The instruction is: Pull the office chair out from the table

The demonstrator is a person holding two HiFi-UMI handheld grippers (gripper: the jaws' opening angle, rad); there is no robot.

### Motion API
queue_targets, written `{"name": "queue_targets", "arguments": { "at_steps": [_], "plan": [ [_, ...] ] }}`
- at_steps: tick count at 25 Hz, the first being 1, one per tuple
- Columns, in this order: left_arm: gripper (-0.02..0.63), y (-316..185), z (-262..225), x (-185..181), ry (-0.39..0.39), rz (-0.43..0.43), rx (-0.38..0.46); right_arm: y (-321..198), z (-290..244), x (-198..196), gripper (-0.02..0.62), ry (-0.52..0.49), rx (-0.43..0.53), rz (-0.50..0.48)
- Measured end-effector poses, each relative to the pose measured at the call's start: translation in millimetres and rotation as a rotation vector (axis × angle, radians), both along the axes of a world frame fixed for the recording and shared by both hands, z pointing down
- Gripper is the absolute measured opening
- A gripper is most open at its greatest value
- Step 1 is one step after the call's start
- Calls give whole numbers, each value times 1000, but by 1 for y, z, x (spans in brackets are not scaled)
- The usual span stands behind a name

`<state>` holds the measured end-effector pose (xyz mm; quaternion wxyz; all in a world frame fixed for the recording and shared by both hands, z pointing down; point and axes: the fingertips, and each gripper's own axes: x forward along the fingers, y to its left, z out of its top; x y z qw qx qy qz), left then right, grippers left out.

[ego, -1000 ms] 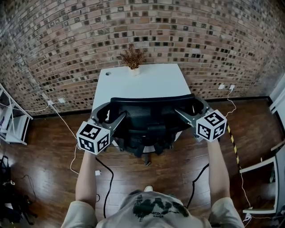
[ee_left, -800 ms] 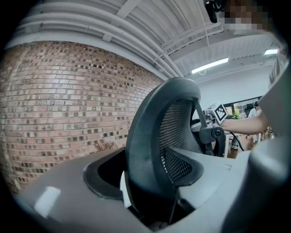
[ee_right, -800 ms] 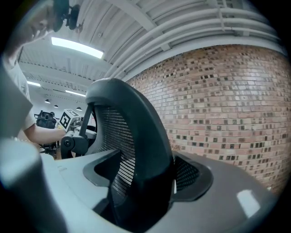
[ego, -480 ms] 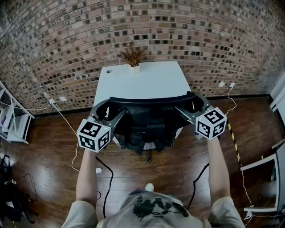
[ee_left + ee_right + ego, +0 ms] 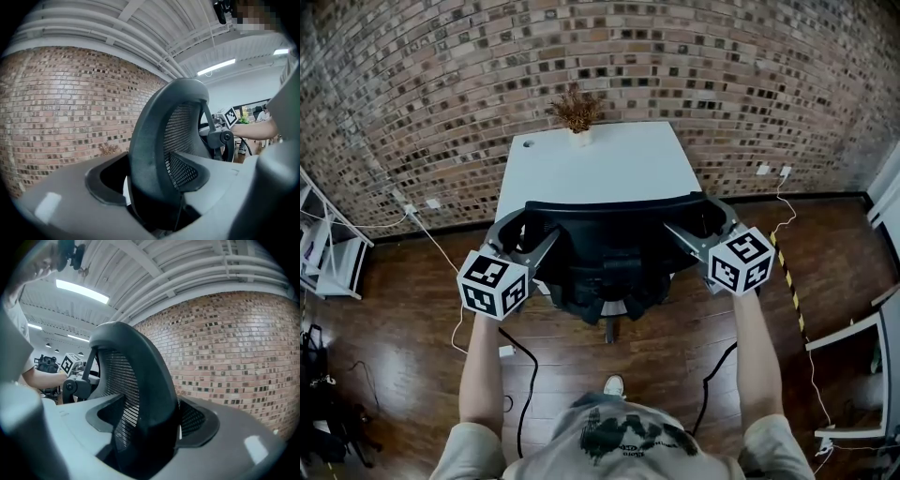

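The black mesh office chair [image 5: 609, 248] stands at the near edge of the white table [image 5: 600, 164], its seat partly under the top. My left gripper [image 5: 523, 234] is shut on the left edge of the backrest [image 5: 154, 140]. My right gripper [image 5: 703, 223] is shut on the right edge of the backrest [image 5: 140, 390]. In each gripper view the backrest frame fills the gap between the jaws, in the left gripper [image 5: 150, 187] and in the right gripper [image 5: 150, 427]. Both point level toward the brick wall [image 5: 441, 75].
A dried plant in a pot [image 5: 575, 112] stands at the table's far edge. A white shelf [image 5: 323, 253] is at the left and white furniture [image 5: 862, 337] at the right. Cables [image 5: 520, 375] run over the wooden floor near the person's foot [image 5: 614, 384].
Both grippers have drawn back toward the person with the backrest in them. The chair has come a little way out from the table.
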<state>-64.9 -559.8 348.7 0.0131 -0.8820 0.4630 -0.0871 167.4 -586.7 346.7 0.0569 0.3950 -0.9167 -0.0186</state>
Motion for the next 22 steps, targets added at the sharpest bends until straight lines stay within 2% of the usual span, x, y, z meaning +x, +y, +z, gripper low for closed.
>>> {"name": "queue_targets", "arguments": {
  "at_steps": [22],
  "plan": [
    [291, 147, 1, 30, 31, -29, -12, 139, 1, 29, 351, -27, -7, -24]
  ]
}}
